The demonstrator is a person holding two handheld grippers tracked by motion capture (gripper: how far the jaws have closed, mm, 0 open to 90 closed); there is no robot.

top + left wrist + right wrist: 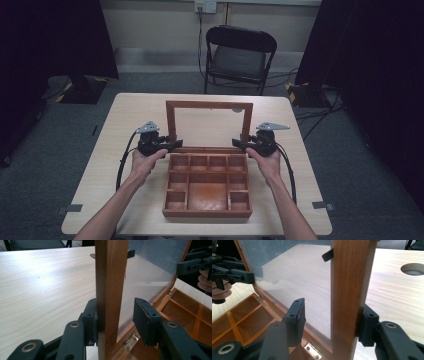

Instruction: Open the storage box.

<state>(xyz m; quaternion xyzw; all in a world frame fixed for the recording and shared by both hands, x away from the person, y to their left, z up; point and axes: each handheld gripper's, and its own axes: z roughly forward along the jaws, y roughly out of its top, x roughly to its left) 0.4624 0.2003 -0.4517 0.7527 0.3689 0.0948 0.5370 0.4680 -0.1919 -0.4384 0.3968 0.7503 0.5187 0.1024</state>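
A: Where's the wooden compartment box (207, 186)?

B: Near the front middle of the light wood table (100, 170), its glass-paned lid (209, 121) standing upright off the back edge. The high view shows the tray split into small cells along the back and sides around one large middle cell.

A: And the grippers?

B: The left gripper (115, 317) straddles the lid's left frame post low down. One jaw lies against the wood; the other stands off it with a clear gap, so it's spread, not clamped. The right gripper (332, 320) sits the same way on the right post: one jaw against the wood, the other apart over the pane.

A: Anything only the close views give?

B: Yes. The brass hinges (130, 341) at the lid's foot, a dark latch tab (327, 255) at the top rail, and a round hole (412, 268) in the tabletop. The high view adds a black folding chair (239, 57) behind the table.

A: Any writing?

B: None that I can read.
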